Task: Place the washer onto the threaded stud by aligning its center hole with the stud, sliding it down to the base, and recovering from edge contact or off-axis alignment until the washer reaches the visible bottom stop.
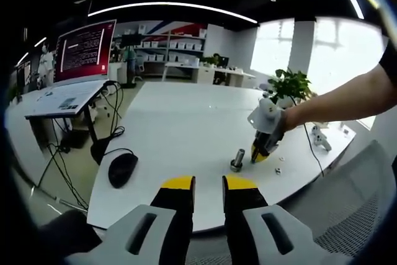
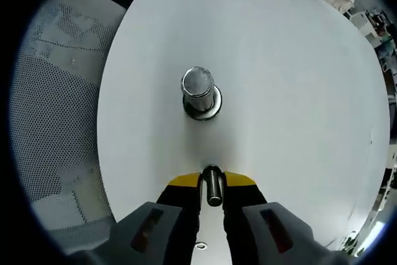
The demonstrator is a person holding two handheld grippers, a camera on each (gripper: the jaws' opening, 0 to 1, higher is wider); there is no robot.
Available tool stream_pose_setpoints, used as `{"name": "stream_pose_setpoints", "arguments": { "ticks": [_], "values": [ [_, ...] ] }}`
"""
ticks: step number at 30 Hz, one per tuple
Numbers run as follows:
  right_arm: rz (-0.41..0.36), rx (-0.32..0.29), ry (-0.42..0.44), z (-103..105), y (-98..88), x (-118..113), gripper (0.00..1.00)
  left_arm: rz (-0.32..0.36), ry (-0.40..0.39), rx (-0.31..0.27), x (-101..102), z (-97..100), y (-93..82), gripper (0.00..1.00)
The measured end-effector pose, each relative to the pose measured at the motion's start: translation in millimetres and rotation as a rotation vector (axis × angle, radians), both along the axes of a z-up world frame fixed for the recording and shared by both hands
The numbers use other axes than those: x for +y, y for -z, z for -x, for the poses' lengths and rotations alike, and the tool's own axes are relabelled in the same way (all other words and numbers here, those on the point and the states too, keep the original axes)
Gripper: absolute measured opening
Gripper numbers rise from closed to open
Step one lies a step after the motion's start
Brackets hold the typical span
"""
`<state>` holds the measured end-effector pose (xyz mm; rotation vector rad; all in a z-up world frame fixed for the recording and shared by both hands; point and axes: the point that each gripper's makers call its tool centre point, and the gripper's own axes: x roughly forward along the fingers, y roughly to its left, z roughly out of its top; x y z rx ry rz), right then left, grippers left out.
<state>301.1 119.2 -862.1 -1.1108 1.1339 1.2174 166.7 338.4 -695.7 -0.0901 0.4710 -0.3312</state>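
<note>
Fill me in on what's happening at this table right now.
A person holds a gripper in each hand at a white table. The right gripper is shut on a small metal piece, seemingly the washer seen edge-on, and sits low beside the upright stud, not yet over it. The left gripper hangs back at the table's near edge, slightly open and holding nothing. A computer mouse lies off to the side.

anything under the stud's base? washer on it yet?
No washer on the stud yet. It stands upright on the white table, flange flat on the surface; anything beneath is covered. The right gripper pinches a small metal piece, apart from the stud.
</note>
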Motion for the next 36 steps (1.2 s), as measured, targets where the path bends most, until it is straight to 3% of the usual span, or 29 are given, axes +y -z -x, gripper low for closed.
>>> {"name": "stream_pose_setpoints", "arguments": {
  "ticks": [6, 17, 36],
  "values": [
    [-0.014, -0.003, 0.049, -2, 0.6, -2, 0.27, -0.001, 0.003, 0.002, 0, 0.1, 0.6, 0.15],
    [-0.110, 0.001, 0.157, -2, -9.0, -10, 0.34, 0.001, 0.006, 0.002, 0, 0.0, 0.7, 0.15],
    [-0.219, -0.049, 0.391, -6, -25.4, -72, 0.36, 0.005, 0.009, -0.001, 0, -0.8, -0.8, 0.15]
  ]
}}
